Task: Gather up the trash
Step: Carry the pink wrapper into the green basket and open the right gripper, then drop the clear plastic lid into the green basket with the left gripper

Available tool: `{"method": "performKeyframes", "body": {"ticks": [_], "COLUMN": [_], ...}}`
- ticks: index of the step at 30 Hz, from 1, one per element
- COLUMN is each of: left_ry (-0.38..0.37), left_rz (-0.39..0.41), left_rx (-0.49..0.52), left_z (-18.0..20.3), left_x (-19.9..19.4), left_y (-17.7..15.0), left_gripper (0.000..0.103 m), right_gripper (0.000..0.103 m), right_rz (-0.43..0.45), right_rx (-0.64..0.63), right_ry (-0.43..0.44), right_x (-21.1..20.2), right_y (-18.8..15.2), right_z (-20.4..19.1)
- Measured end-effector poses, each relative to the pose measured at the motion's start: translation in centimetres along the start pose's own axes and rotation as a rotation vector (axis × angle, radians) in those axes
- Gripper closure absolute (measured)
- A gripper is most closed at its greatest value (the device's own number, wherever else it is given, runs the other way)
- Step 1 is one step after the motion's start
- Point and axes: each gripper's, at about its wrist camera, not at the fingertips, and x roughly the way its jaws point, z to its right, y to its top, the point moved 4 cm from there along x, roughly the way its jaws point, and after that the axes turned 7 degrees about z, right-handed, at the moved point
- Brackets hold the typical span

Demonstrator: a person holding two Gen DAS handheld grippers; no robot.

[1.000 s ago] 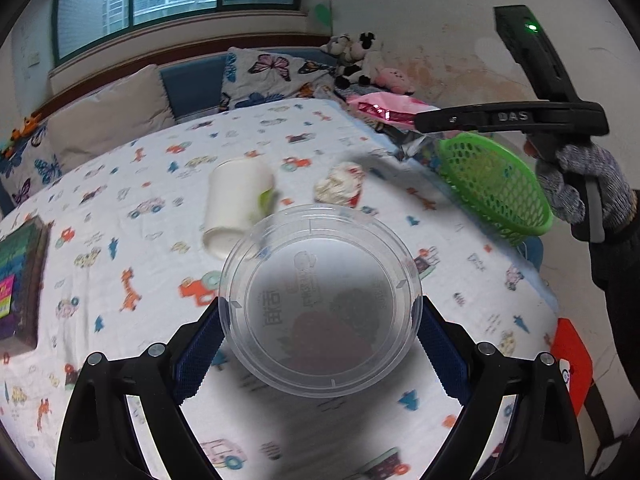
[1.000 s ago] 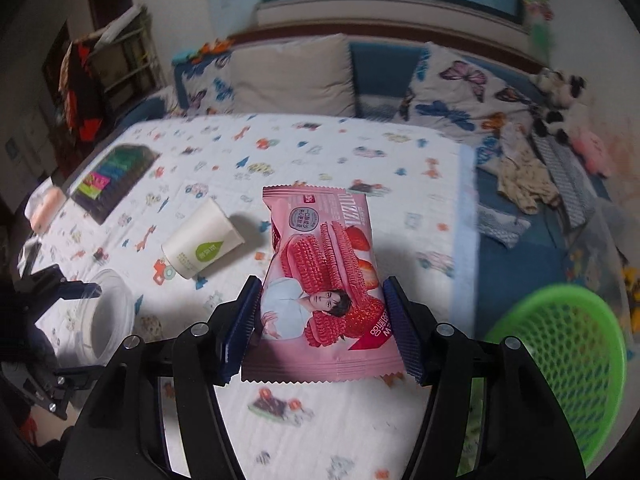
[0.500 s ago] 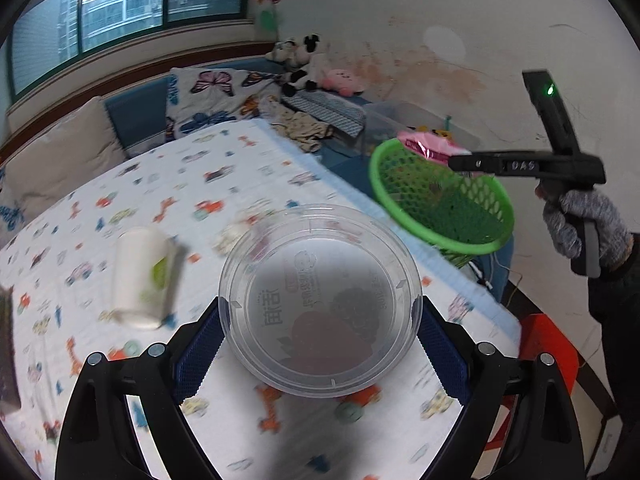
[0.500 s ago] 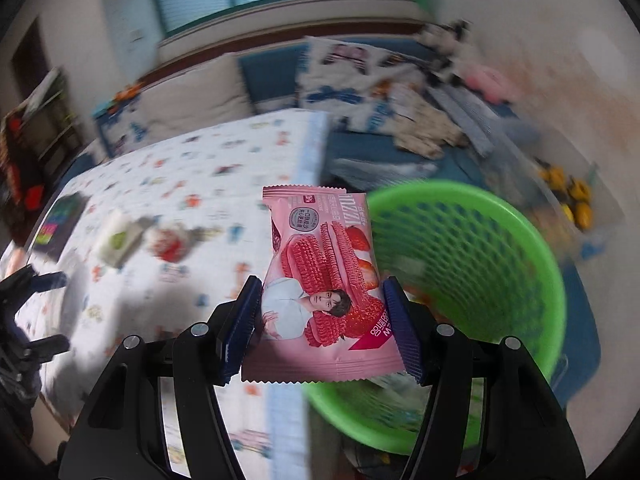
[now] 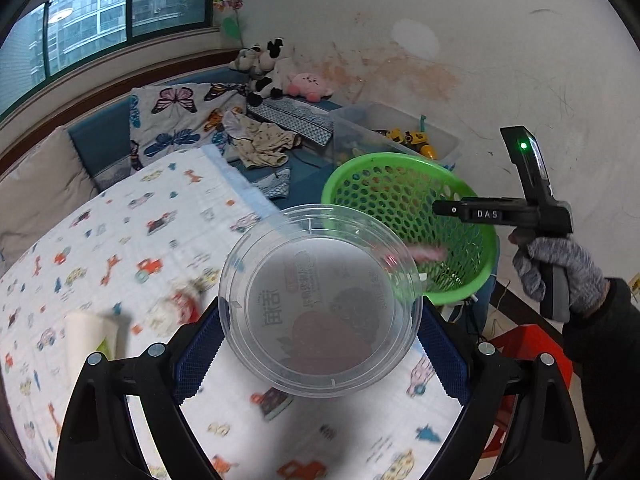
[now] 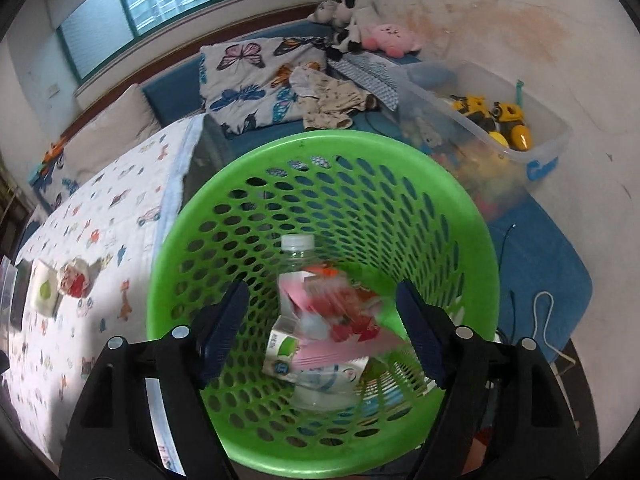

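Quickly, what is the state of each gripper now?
Left gripper: closed on the round clear plastic lid.
Right gripper: opening, nothing between its fingers; pink snack packet falling into green basket.

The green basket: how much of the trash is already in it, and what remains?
Done: the green basket holds a clear bottle and a small carton. In hand: the pink snack wrapper is dropping in, blurred, free of the opening right claw; the left claw grips a clear plastic lid. Left on the bed: a paper cup and a crumpled wrapper.
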Motion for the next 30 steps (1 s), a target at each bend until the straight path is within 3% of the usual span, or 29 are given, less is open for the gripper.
{"method": "performKeyframes", "body": {"ticks": [18, 30], "left_ry": [-0.076, -0.122], "left_rz": [-0.086, -0.169], "left_rx": [0.053, 0.019], "left_z": [6.8, 10.1], "left_x": [9.8, 15.2], "left_y": [3.3, 3.3], "left_gripper": [0.014, 0.013], "right_gripper": [0.025, 0.024], "right_rz": [0.152, 0.174], "right_rx": [-0.009, 0.027], "right_ry": [0.035, 0.03], "right_x": [-7.6, -9.8], "right_y": [0.0, -1.2], "right_z": [1.5, 3.4]}}
